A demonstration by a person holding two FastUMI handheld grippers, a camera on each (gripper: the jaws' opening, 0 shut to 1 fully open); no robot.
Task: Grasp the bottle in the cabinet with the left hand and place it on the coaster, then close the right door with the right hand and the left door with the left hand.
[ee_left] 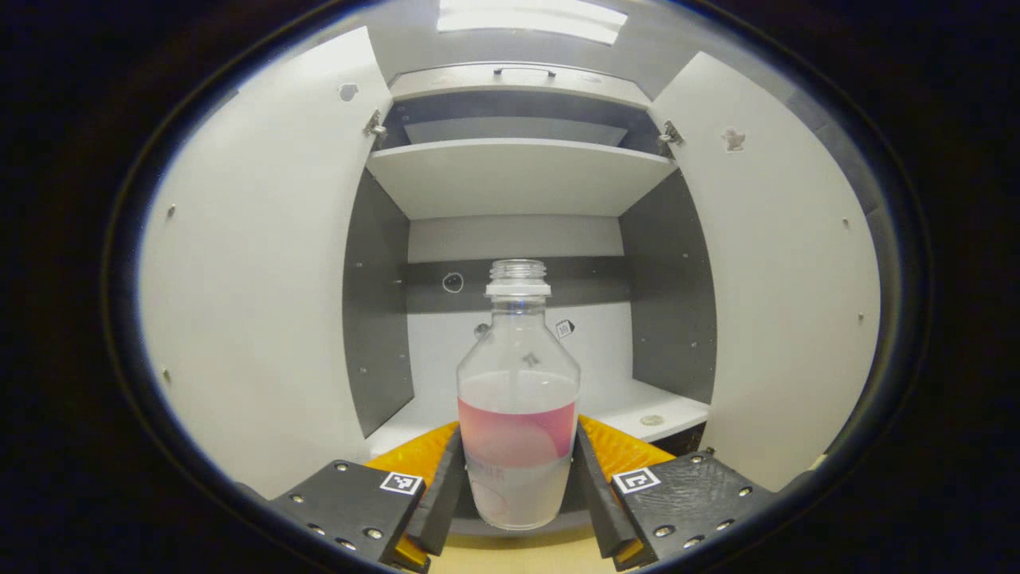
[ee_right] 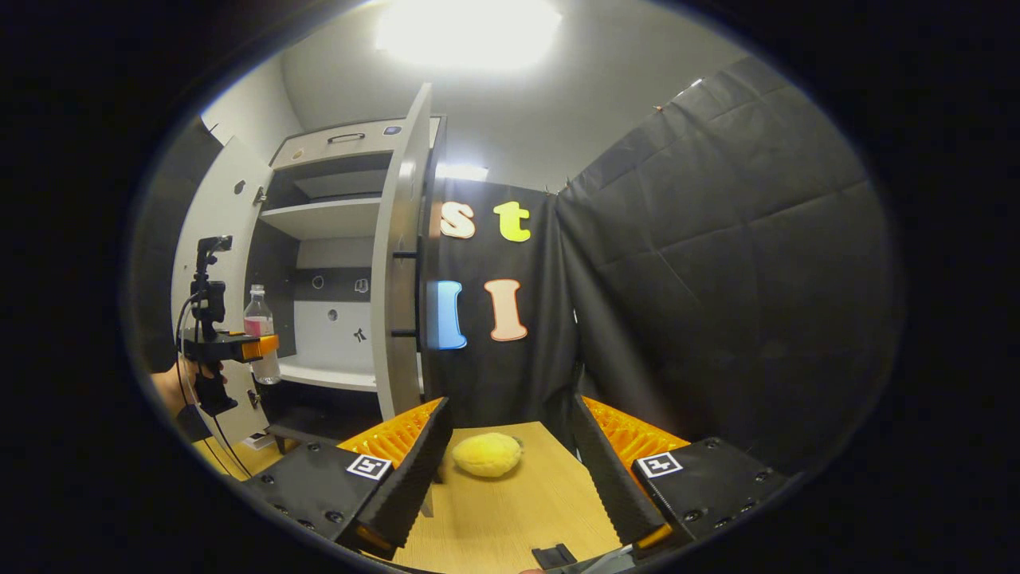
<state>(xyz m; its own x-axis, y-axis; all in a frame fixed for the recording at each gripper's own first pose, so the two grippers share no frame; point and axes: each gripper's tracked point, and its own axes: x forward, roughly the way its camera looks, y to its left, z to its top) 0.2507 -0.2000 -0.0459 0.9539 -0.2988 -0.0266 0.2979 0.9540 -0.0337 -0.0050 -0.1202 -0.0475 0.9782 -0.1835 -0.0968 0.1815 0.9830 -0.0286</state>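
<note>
1. The left gripper (ee_left: 518,486) has its two fingers closed against the sides of the bottle (ee_left: 518,399), holding it upright.
2. The bottle is clear, uncapped, with a pink label, and is in front of the open cabinet (ee_left: 518,179), at the level of its lower shelf (ee_left: 637,406).
3. Both cabinet doors, left door (ee_left: 255,279) and right door (ee_left: 789,279), stand wide open.
4. The right gripper (ee_right: 510,470) is wide open and holds nothing, above a wooden table (ee_right: 518,518).
5. A yellow lemon-like object (ee_right: 487,454) lies on the table between its fingers.

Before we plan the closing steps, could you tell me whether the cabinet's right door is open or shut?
Open: the right door swings outward, showing the shelf and bottle.
</note>
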